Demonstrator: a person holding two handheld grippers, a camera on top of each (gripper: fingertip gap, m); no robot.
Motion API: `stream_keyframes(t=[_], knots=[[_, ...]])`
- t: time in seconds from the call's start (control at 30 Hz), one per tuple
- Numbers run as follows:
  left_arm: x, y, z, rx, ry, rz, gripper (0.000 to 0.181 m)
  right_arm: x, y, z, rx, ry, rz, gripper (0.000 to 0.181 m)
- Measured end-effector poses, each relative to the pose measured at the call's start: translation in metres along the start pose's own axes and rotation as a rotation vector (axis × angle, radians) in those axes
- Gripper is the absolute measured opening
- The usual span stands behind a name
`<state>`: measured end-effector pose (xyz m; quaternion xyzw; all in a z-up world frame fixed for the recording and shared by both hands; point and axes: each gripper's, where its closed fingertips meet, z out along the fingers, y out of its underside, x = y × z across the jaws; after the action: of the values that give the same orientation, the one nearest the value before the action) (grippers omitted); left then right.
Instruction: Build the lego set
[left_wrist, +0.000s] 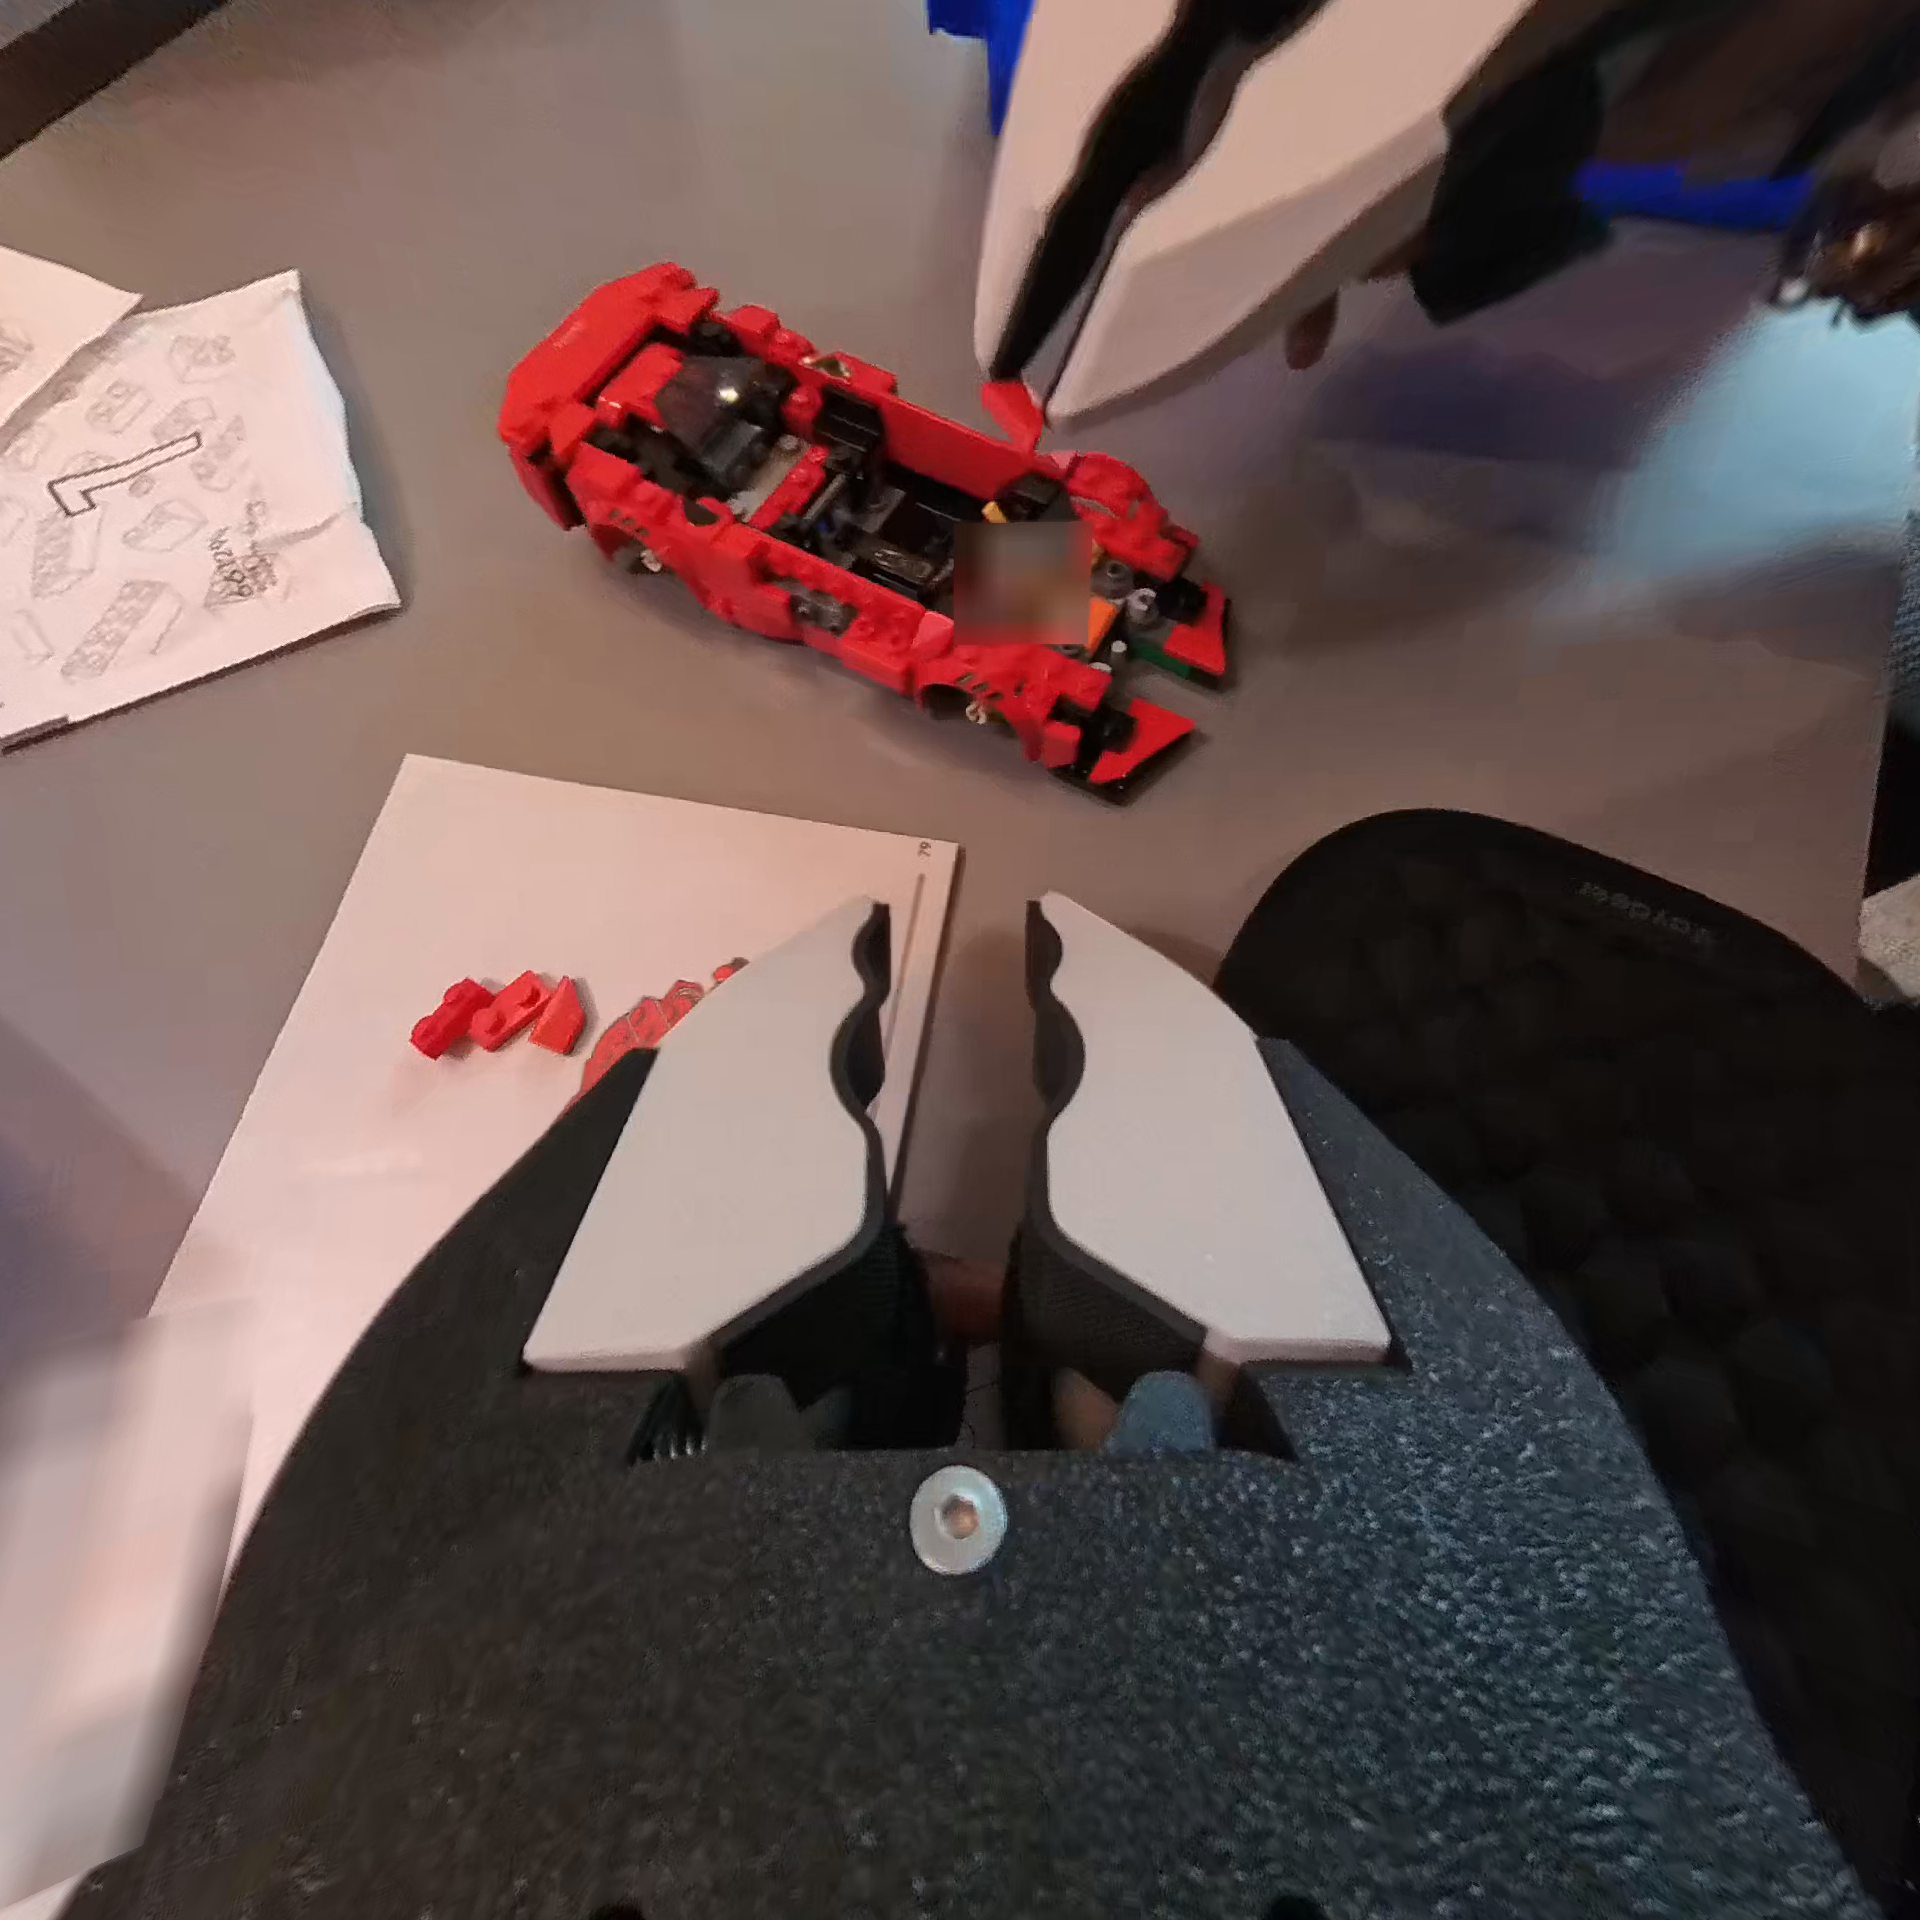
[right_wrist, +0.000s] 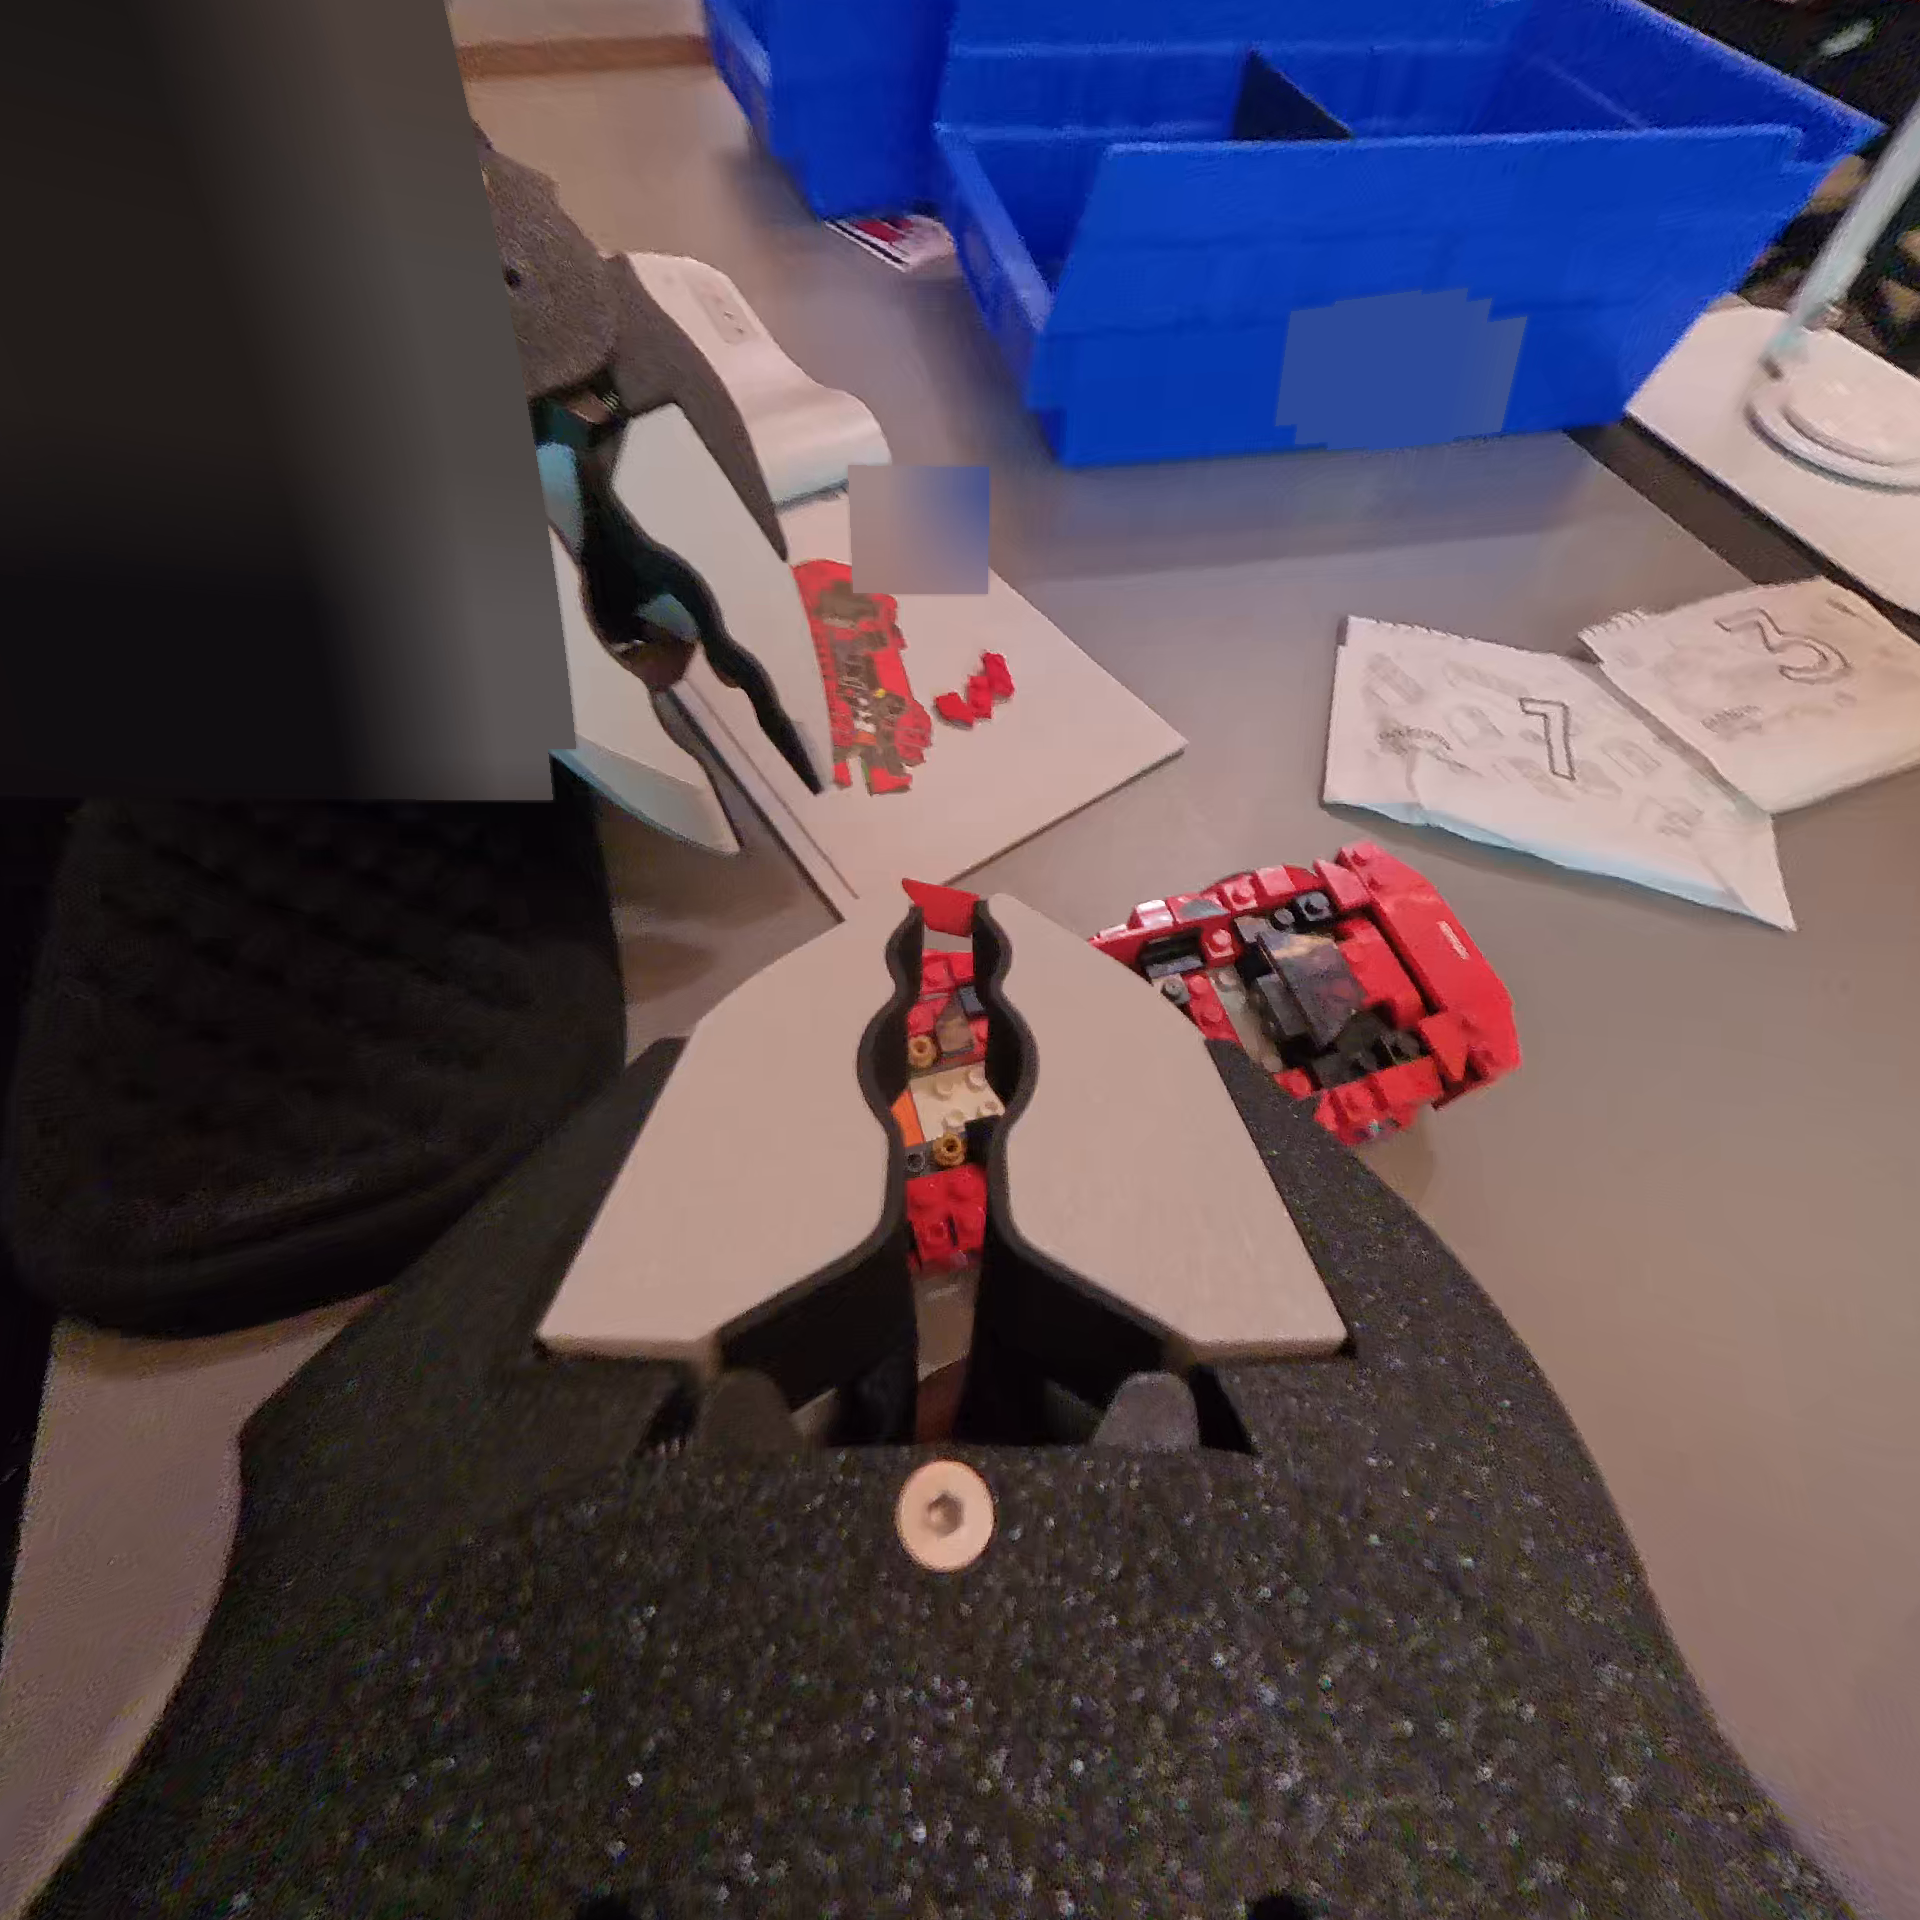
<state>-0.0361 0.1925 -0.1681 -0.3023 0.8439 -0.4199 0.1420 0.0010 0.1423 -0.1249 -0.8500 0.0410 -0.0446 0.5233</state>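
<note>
A half-built red lego car (left_wrist: 852, 520) lies on the grey table; it also shows in the right wrist view (right_wrist: 1340, 997), partly hidden behind my fingers. My right gripper (right_wrist: 948, 906) is shut on a small red piece (right_wrist: 940, 902) and holds it just above the car's side; the same gripper (left_wrist: 1023, 390) and piece (left_wrist: 1013, 405) show in the left wrist view. My left gripper (left_wrist: 958, 914) is open and empty over the edge of the instruction booklet (left_wrist: 520, 935). Three small red pieces (left_wrist: 499, 1016) lie on the booklet, also seen in the right wrist view (right_wrist: 977, 691).
Empty numbered paper bags (left_wrist: 156, 499) lie left of the car, also visible in the right wrist view (right_wrist: 1538, 748). A blue divided bin (right_wrist: 1351, 208) stands at the far side. A black padded case (left_wrist: 1558, 1039) sits by my left gripper. There is about 8 cm between the tips of the two grippers. The black padded case (left_wrist: 1558, 1039) lies around 10 cm away from my left fingertips. It is also in sight in the right wrist view (right_wrist: 339, 1062).
</note>
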Motion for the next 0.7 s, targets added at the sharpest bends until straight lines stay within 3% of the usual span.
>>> stream_keyframes(t=[0.13,0.3,0.4,0.7], knots=[[0.002,-0.004,0.000,0.037,0.028,-0.046,0.024,-0.001,0.007,0.001,-0.009,0.100,0.038,0.009],[0.006,-0.009,0.002,0.068,0.067,-0.087,0.018,-0.009,0.014,0.002,-0.012,0.112,0.063,0.009],[0.008,-0.011,0.005,0.072,0.060,-0.071,0.014,-0.001,0.023,0.001,-0.064,0.172,0.103,0.009],[0.012,-0.019,0.012,0.065,-0.031,0.051,0.002,-0.010,0.022,0.008,-0.050,0.158,0.161,0.009]])
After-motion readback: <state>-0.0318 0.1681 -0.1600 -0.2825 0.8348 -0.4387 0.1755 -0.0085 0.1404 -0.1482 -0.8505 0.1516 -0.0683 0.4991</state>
